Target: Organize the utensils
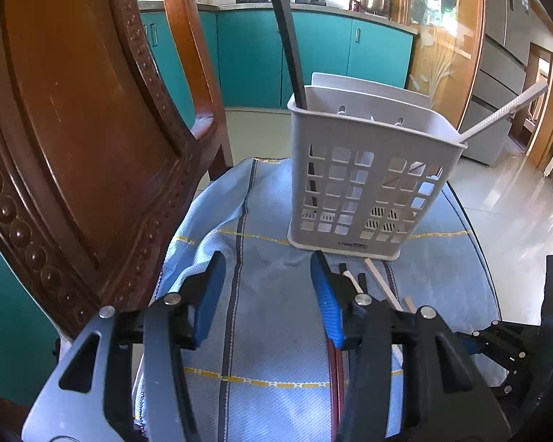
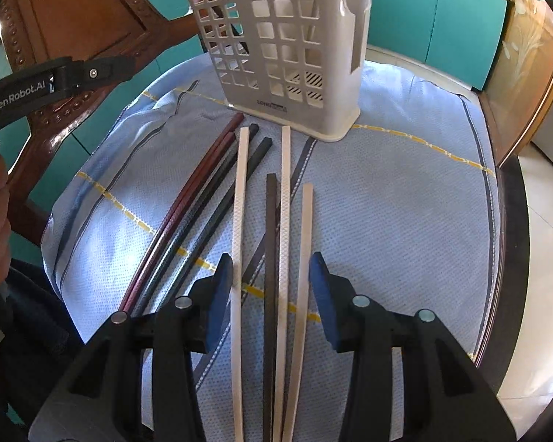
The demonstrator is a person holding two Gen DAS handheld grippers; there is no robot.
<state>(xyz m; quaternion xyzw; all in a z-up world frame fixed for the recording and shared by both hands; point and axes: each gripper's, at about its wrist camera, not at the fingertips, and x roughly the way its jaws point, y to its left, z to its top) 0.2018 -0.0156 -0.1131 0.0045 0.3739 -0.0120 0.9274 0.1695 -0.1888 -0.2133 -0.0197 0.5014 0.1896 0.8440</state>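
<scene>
Blue cloth (image 2: 405, 202): light-blue waffle weave w/ dark stripes & yellow dashed lines; covers the round table top, wrinkled on the side nearest the chair
Caddy (image 1: 365, 180): pale grey plastic utensil holder w/ square grid holes; upright on the cloth at its far side; spoon-shaped cut-out on one side wall in the right wrist view
In caddy: one black chopstick (image 1: 289, 48) standing up in the far-left corner; one white chopstick (image 1: 505, 112) leaning out over the right rim
Loose chopsticks: lying on the cloth in front of the caddy, roughly parallel, tips toward it; dark-red pair (image 2: 188, 199) farthest left, touching each other; two black ones (image 2: 221, 191) beside them; white chopsticks (image 2: 239, 199) & a dark brown one (image 2: 271, 243) to the right
Right gripper (image 2: 271, 269): blue pads apart; low over the near ends of three white sticks & the brown one, which run between the pads; left pad just beside a white stick, can't tell if touching; nothing clamped
Left gripper (image 1: 267, 269): pads apart, bare cloth between; loose sticks just right of its right pad
Chair (image 1: 73, 129): carved red-brown wood, close on the left
Bkgd: teal cabinets (image 1: 250, 59), pots on the stove
</scene>
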